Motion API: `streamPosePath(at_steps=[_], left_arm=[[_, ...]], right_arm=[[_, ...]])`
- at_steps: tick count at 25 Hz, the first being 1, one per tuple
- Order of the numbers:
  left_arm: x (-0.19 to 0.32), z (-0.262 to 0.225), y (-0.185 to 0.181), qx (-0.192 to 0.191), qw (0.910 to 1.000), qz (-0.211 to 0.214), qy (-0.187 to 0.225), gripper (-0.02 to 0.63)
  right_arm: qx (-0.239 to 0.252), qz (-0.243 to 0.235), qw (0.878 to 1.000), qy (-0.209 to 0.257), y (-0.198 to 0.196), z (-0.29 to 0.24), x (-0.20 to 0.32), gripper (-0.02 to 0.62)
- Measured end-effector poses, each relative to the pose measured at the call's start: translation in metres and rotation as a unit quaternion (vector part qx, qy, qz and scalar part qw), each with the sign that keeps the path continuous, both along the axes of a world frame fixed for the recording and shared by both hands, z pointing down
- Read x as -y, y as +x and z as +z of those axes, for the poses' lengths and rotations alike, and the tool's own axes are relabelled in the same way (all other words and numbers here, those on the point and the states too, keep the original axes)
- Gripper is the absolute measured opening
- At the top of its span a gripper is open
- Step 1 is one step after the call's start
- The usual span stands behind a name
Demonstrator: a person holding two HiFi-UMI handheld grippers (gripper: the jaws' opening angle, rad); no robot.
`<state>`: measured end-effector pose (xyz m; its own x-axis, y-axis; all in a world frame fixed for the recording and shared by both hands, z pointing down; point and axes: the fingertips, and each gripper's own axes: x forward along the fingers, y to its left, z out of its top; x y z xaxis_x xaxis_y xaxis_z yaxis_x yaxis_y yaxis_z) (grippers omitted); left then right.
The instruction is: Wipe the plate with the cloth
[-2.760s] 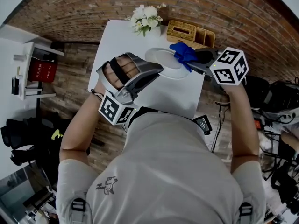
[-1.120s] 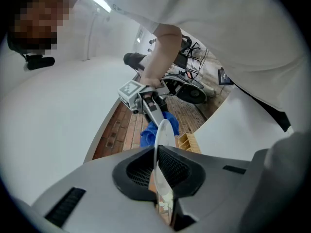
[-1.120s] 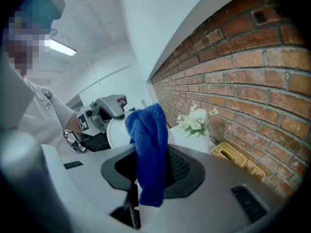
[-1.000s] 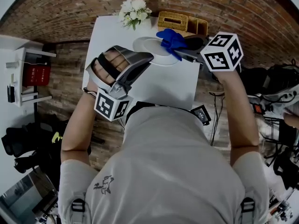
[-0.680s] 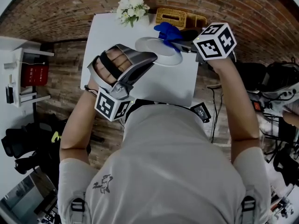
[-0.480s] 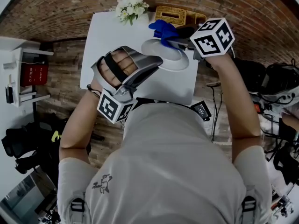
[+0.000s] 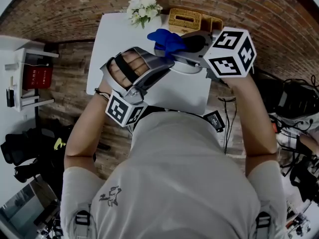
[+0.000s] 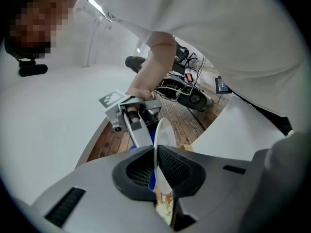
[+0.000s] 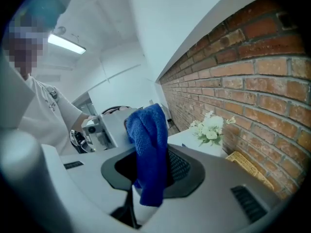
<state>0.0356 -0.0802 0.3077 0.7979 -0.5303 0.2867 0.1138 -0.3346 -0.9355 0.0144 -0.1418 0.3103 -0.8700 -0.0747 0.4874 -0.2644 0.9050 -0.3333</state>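
Note:
A white plate (image 8: pixel 163 139) stands edge-on between the jaws of my left gripper (image 8: pixel 158 173), which is shut on its rim. In the head view only a strip of the plate (image 7: pixel 192 67) shows, beyond the left gripper (image 7: pixel 165 66) and under the right one. A blue cloth (image 9: pixel 148 152) hangs from my right gripper (image 9: pixel 151 174), which is shut on it. In the head view the cloth (image 7: pixel 167 40) sits over the plate's left part, just past the left gripper's tip. The right gripper (image 7: pixel 178 46) reaches in from the right, its marker cube nearest me.
The white table (image 7: pixel 114 34) stands against a brick wall. A bunch of white flowers (image 7: pixel 142 6) and a woven basket (image 7: pixel 185 19) stand at its far edge. Shelves and bags lie on the floor to the left, cables and gear to the right.
My right gripper has carried the cloth leftward over the plate, toward the left gripper. The left gripper has held its grip on the plate's rim with little movement.

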Motion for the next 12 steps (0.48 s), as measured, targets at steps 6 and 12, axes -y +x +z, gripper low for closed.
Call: streamPosePath(at_steps=[6, 12], left_arm=[[0.013, 0.002, -0.018, 0.012, 0.9996, -0.025, 0.005, 0.035], [0.015, -0.014, -0.023, 0.007, 0.9994, -0.029, 0.017, 0.035]], right_arm=[[-0.002, 0.01, 0.999, -0.031, 0.03, 0.016, -0.005, 0.11], [-0.026, 0.038, 0.998, -0.052, 0.059, 0.041, 0.011, 0.11]])
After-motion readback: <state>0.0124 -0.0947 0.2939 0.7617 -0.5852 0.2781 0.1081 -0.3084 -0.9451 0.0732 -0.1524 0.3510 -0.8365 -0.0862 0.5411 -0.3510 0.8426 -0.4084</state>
